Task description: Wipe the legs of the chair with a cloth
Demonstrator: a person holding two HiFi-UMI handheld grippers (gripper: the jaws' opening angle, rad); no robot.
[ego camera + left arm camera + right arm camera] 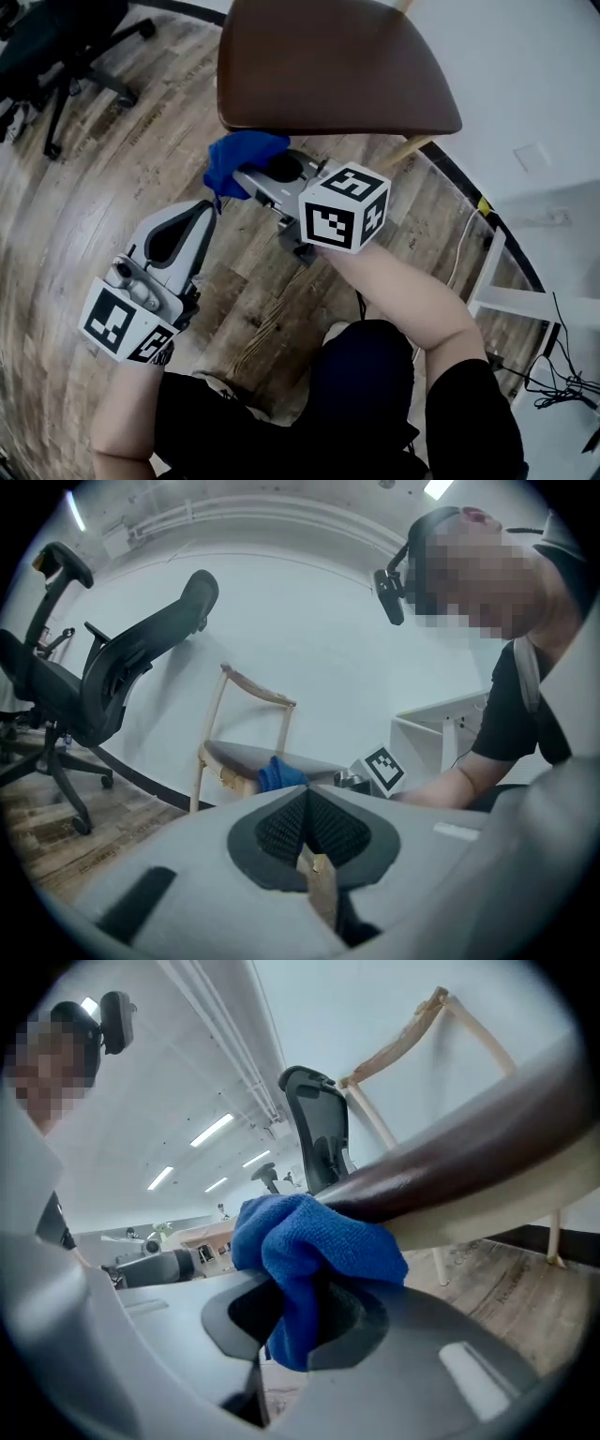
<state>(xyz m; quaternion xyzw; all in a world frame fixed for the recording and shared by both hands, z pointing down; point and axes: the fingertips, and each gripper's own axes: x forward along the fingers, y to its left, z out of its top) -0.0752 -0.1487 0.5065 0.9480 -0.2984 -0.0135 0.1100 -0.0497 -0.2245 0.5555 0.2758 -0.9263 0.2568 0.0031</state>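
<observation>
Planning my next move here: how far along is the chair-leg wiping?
Done: the cloth is clamped in the right gripper. In hand: the cloth sits up against the edge of the seat, not on a leg. Left: the legs themselves. The one leg in the head view has no cloth on it, and nothing shows whether any were wiped. The left gripper is shut and empty.

The chair (337, 66) seat hides its legs in the head view, bar one leg (413, 148) at right. The cloth's (314, 1251) lower end is buried between the right gripper's (300, 1321) jaws. The office chair (66, 47), far left, is cut off.
</observation>
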